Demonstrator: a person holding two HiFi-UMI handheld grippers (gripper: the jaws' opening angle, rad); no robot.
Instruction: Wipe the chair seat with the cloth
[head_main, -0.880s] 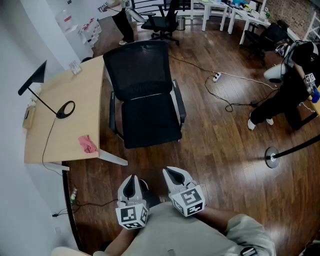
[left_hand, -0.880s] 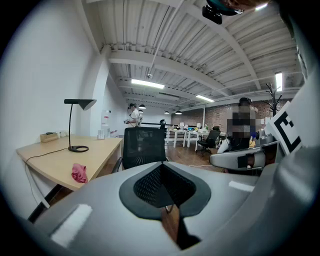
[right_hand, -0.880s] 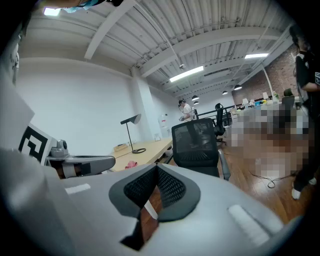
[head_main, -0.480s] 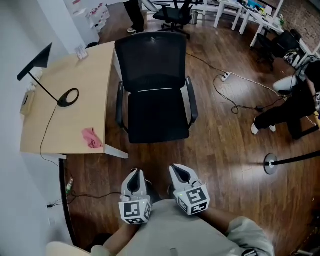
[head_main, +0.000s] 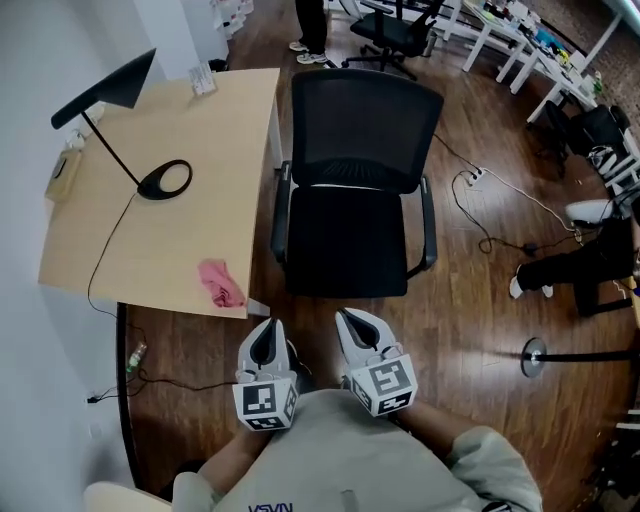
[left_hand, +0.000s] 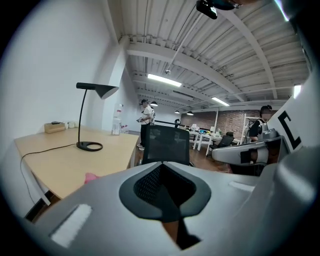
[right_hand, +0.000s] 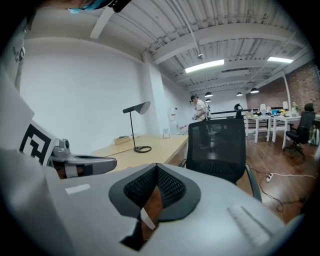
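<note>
The left gripper (head_main: 264, 345) and right gripper (head_main: 358, 332) are both closed and empty, and the pink cloth (head_main: 222, 283) on the desk (head_main: 150, 245) looks soft and light, best pinched at a raised fold.

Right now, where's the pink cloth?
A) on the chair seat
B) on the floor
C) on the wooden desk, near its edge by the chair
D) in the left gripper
C: the pink cloth lies on the desk near its front corner, apart from the chair seat and from both grippers.
</note>
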